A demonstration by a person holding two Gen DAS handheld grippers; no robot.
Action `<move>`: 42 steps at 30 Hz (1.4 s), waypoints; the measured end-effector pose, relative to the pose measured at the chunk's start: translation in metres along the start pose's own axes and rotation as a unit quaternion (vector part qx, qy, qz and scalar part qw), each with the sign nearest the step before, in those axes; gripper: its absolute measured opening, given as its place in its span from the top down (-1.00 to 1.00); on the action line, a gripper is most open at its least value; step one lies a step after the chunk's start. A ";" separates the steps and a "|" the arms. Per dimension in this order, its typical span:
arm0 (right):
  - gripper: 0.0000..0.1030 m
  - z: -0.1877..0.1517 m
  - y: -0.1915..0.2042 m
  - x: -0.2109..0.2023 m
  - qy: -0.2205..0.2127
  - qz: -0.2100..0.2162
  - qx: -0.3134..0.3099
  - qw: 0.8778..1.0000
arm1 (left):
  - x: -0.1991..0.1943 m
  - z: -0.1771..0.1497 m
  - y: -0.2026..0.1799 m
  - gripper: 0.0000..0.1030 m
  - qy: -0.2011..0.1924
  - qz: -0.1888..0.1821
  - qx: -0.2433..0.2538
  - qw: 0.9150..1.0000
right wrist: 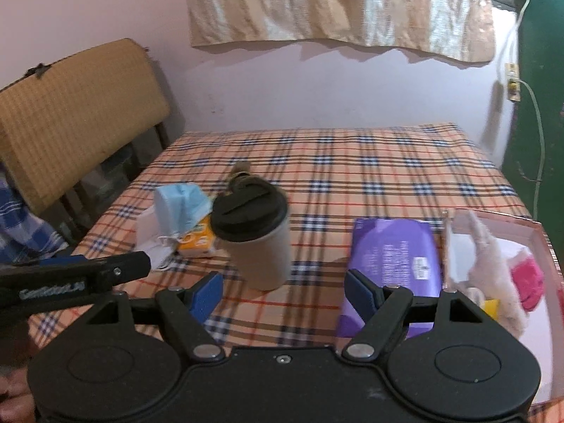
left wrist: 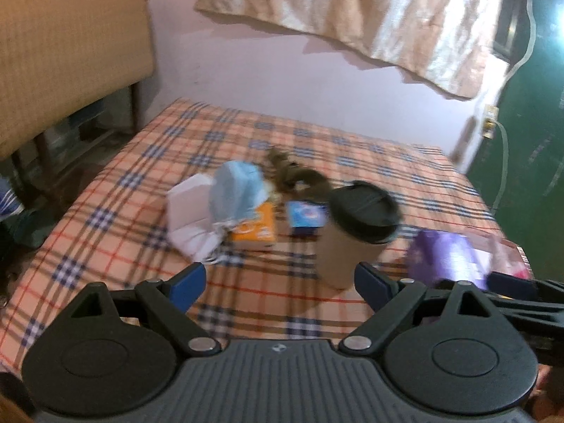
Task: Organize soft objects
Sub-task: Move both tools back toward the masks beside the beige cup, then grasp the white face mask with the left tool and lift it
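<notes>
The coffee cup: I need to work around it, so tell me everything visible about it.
The coffee cup is a tan paper-looking takeaway cup with a black, plastic-looking lid closed on top. It stands upright on the plaid bedspread, between the blue face mask and the purple packet. Neither hand-held gripper touches it.

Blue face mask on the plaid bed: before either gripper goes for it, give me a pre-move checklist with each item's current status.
1. Left gripper open, holding nothing: ok.
2. Right gripper open, holding nothing: ok.
3. Blue face mask visible on top of the white bag, uncovered: ok.
4. Pink box open, soft items already inside, room left: ok.
5. Straight path for the right gripper: not ok, the lidded paper cup stands upright between it and the mask.
6. Mask ear loops free of the orange packet: cannot tell, blurred.
</notes>
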State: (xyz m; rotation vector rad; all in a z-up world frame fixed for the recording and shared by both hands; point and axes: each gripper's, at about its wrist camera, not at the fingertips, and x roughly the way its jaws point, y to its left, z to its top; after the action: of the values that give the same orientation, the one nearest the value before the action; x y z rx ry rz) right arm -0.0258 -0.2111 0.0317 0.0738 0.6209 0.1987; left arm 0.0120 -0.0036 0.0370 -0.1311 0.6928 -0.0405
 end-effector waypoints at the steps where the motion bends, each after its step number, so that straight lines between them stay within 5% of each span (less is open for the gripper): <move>1: -0.73 -0.001 0.003 0.000 -0.001 0.003 -0.004 1.000 | 0.003 -0.001 0.007 -0.82 0.004 0.008 -0.005 1.000; 13: -0.73 -0.009 0.017 0.004 0.000 0.029 -0.036 0.999 | 0.065 0.020 0.083 -0.82 0.024 0.101 -0.071 0.992; 22: -0.73 -0.008 0.015 0.008 -0.006 0.035 -0.031 0.999 | 0.133 0.038 0.089 -0.82 0.045 0.097 -0.038 0.994; 32: -0.73 -0.007 0.013 0.019 0.002 0.023 -0.032 0.999 | 0.173 0.047 0.075 -0.81 0.048 0.034 -0.046 0.997; 34: -0.73 -0.007 0.014 0.020 0.004 0.023 -0.033 0.999 | 0.177 0.047 0.074 -0.74 0.047 0.028 -0.052 0.997; 36: -0.73 -0.007 0.016 0.022 0.006 0.022 -0.036 0.999 | 0.177 0.048 0.072 -0.11 0.039 0.030 -0.048 0.998; 38: -0.73 -0.007 0.020 0.021 0.007 0.024 -0.041 0.999 | 0.177 0.050 0.074 0.06 0.043 0.023 -0.055 0.997; 42: -0.73 -0.004 0.034 0.021 0.003 0.033 -0.057 0.998 | 0.161 0.047 0.085 0.08 0.032 0.037 -0.068 0.996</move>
State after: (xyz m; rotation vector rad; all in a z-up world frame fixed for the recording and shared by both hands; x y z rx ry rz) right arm -0.0169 -0.1737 0.0213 -0.0171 0.6127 0.2990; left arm 0.1652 0.0726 -0.0402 -0.2351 0.7647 0.0746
